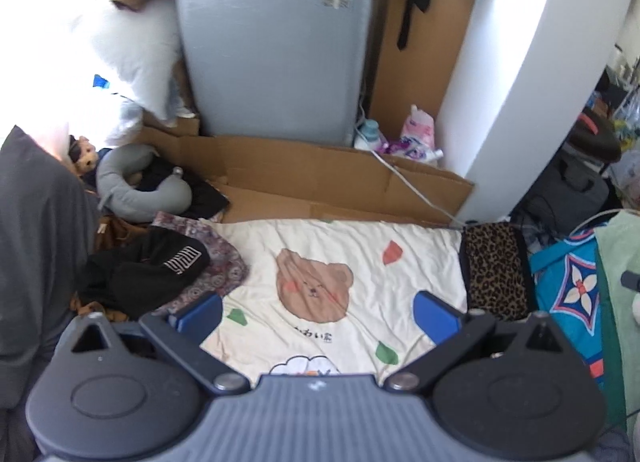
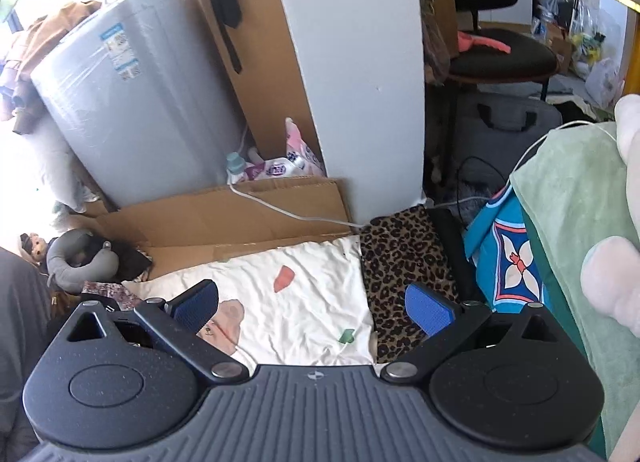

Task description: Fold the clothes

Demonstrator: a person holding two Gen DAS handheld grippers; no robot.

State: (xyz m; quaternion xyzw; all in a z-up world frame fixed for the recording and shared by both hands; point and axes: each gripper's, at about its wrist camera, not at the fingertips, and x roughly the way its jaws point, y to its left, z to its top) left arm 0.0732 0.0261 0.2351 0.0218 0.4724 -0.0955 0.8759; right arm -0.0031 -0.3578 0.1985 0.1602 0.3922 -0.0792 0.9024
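Jaws are being held wide apart on the left gripper [image 1: 318,312] and right gripper [image 2: 312,308], both empty above the bear sheet [image 1: 340,258], leopard cloth [image 2: 404,262] alongside.

Both wrist views low, forward-facing, sharing the bear-print sheet [image 1: 320,262].

Both grippers hover side by side above the cream bear-print sheet [image 1: 340,262], neither touching it. Left gripper [image 1: 318,312] has its blue pads spread wide, nothing between them. Right gripper [image 2: 316,308] is likewise spread wide and empty, sitting toward the sheet's right edge.
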